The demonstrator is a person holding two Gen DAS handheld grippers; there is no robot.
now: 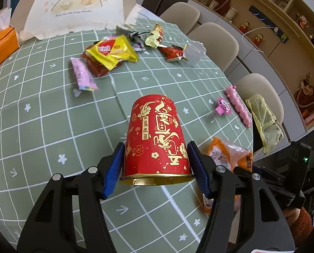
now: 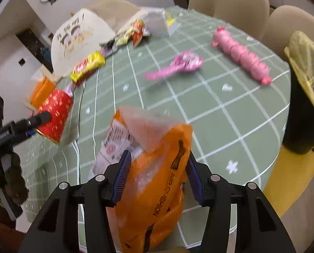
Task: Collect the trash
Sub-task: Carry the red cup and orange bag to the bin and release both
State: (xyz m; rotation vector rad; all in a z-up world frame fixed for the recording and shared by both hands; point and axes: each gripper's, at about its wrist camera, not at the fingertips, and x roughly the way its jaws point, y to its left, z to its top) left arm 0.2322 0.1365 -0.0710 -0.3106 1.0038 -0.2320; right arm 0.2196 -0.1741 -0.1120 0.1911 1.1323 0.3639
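Your left gripper (image 1: 155, 164) is clamping the red paper cup (image 1: 155, 139), both blue pads pressing its sides near the gold rim, which is pointing back toward the camera while the closed base is pointing away over the counter (image 1: 41, 130). Your right gripper (image 2: 157, 177) is grasping the orange air-cushion bag (image 2: 157, 179), its jaws squeezing the crumpled plastic from either side; the bag's lower end is running out of the frame beneath the jaws, and its upper, clear part is blurring so the printed label is hard to read. Ahead of the left jaws and to their left, a yellow snack wrapper (image 1: 112, 52) is lying on a brown one, with a pink wrapper (image 1: 83, 74) just beside them; further ahead a gold foil wrapper (image 1: 154, 37) and a red wrapper (image 1: 173, 52) are sitting among smaller scraps too tangled to tell apart. Ahead of the right jaws a pink foil wrapper (image 2: 178, 65) is lying smeared by motion, and a pink segmented toy (image 2: 241, 54) is resting further to the right near the counter's edge. The left gripper is showing at the far left of the right wrist view, its cup partly hidden behind one finger.
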